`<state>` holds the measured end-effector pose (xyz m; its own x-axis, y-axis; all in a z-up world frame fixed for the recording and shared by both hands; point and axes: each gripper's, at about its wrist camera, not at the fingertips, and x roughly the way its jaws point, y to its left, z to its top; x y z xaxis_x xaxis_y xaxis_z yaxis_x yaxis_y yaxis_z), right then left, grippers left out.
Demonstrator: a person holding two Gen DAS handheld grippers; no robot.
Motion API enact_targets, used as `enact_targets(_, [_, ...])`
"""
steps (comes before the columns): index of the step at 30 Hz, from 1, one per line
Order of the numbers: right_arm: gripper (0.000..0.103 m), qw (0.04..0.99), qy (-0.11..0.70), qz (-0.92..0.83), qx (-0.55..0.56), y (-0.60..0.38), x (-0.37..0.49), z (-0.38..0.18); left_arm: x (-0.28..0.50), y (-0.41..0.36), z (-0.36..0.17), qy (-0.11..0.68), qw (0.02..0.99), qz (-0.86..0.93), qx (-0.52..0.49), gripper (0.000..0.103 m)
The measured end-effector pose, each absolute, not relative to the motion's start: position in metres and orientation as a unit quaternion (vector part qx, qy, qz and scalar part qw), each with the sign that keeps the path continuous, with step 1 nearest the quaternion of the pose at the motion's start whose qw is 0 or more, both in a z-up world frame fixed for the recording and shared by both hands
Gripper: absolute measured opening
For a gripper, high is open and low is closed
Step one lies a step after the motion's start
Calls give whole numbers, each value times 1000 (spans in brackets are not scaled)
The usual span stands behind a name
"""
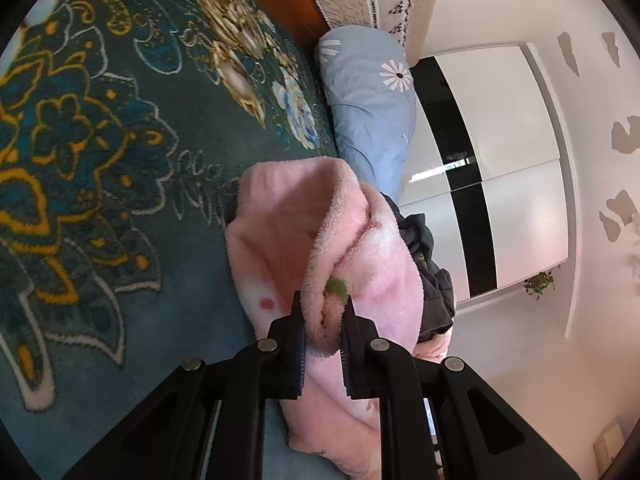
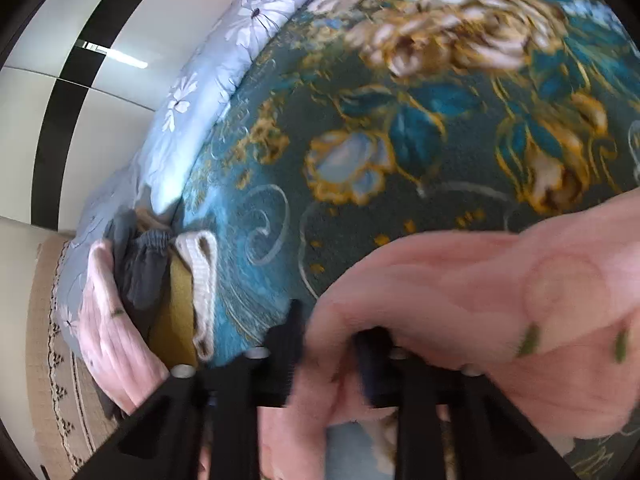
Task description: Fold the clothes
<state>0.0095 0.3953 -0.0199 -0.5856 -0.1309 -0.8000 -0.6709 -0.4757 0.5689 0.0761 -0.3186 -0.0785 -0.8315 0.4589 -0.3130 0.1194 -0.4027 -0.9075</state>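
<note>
A fluffy pink garment point(image 1: 304, 240) with small red and green marks hangs bunched above the dark teal floral blanket point(image 1: 100, 140). My left gripper point(image 1: 323, 308) is shut on a thick fold of it. In the right wrist view the same pink garment point(image 2: 460, 300) is blurred and drapes over my right gripper point(image 2: 326, 328), which is shut on its edge; its tips are partly hidden by the fabric. The teal blanket point(image 2: 400, 140) lies beneath.
A light blue daisy-print pillow point(image 1: 368, 96) lies at the blanket's edge. A pile of folded clothes point(image 2: 160, 292), grey, mustard, white and pink, sits beside the blue bedding point(image 2: 208, 80). A dark garment point(image 1: 424, 264) lies behind the pink one. A white and black wardrobe point(image 1: 500, 152) stands beyond.
</note>
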Motion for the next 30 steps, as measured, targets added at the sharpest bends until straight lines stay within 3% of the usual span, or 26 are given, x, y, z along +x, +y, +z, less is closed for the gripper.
enact_targets(4, [10, 112, 427, 821, -363, 386, -8, 46, 77, -316, -72, -526, 122, 801, -257, 14])
enact_targets(9, [10, -63, 294, 932, -203, 356, 35, 132, 79, -317, -70, -524, 123, 805, -249, 14])
enact_targets(13, [10, -35, 289, 925, -246, 371, 71, 91, 81, -319, -72, -530, 124, 801, -248, 14])
enact_targets(19, [10, 73, 360, 838, -403, 417, 110, -33, 85, -321, -75, -540, 127, 795, -245, 14])
enact_targets(24, [15, 81, 398, 812, -420, 424, 128, -61, 90, -325, -77, -547, 128, 792, -240, 14])
enact_targets(27, [25, 87, 376, 816, -430, 418, 130, -53, 92, -326, -73, -548, 129, 794, -231, 14])
enact_targets(30, [45, 97, 354, 827, -427, 420, 147, -35, 92, -326, -71, -548, 130, 795, -226, 14])
